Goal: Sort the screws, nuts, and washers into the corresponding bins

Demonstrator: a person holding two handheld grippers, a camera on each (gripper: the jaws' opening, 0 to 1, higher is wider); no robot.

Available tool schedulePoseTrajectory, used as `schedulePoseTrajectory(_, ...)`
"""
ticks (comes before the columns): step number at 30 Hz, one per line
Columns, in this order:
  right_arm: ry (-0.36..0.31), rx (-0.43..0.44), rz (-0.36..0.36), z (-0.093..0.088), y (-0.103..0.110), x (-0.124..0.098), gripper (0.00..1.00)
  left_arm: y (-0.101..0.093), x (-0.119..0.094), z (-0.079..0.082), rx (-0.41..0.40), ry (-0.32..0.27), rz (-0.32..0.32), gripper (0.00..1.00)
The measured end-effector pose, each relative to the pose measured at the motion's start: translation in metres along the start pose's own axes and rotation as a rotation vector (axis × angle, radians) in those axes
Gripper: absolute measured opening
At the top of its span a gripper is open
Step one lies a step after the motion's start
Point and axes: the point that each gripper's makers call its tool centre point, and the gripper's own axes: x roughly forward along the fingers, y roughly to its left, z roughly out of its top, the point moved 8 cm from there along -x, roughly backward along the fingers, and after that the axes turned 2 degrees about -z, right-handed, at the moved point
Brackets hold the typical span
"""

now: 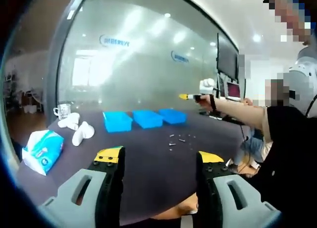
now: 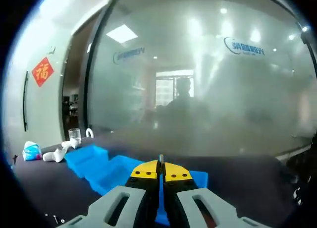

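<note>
- One dark table (image 1: 148, 163) spans the lower half of the left gripper view.
- Three blue bins (image 1: 144, 119) sit in a row at centre; in the right gripper view they lie just past the jaws.
- Left gripper (image 1: 159, 158) at bottom centre, jaws wide apart, nothing between them.
- Right gripper (image 2: 161, 169) at bottom centre of its own view, jaws pressed together on a thin metal piece, too small to name; it also shows at right centre of the left gripper view.
- Tissue pack (image 1: 42, 151) at lower left.
- Small hardware (image 1: 179, 139) lies scattered just below the bins.
</note>
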Motion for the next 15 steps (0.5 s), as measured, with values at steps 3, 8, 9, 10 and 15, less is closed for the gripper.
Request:
schedulePoseTrajectory(3, 0.014, -0.027, -0.019, 0.000, -0.002, 0.012, 0.00, 0.000, 0.000, -0.001, -0.005, -0.002, -0.001, 0.56)
schedulePoseTrajectory(8, 0.041, -0.037, -0.020, -0.003, -0.006, 0.027, 0.00, 0.001, -0.002, -0.001, -0.008, -0.007, 0.009, 0.56)
schedulePoseTrajectory(9, 0.047, -0.039, -0.029, -0.004, -0.008, 0.029, 0.00, 0.001, -0.003, -0.001, -0.011, -0.011, 0.010, 0.56)
schedulePoseTrajectory(10, 0.051, -0.022, -0.039, -0.006, -0.011, 0.030, 0.00, 0.001, -0.003, 0.000, -0.012, -0.013, 0.011, 0.56)
schedulePoseTrajectory(15, 0.079, -0.049, -0.058, -0.016, -0.016, 0.033, 0.00, 0.001, -0.005, 0.000, -0.016, -0.022, 0.021, 0.56)
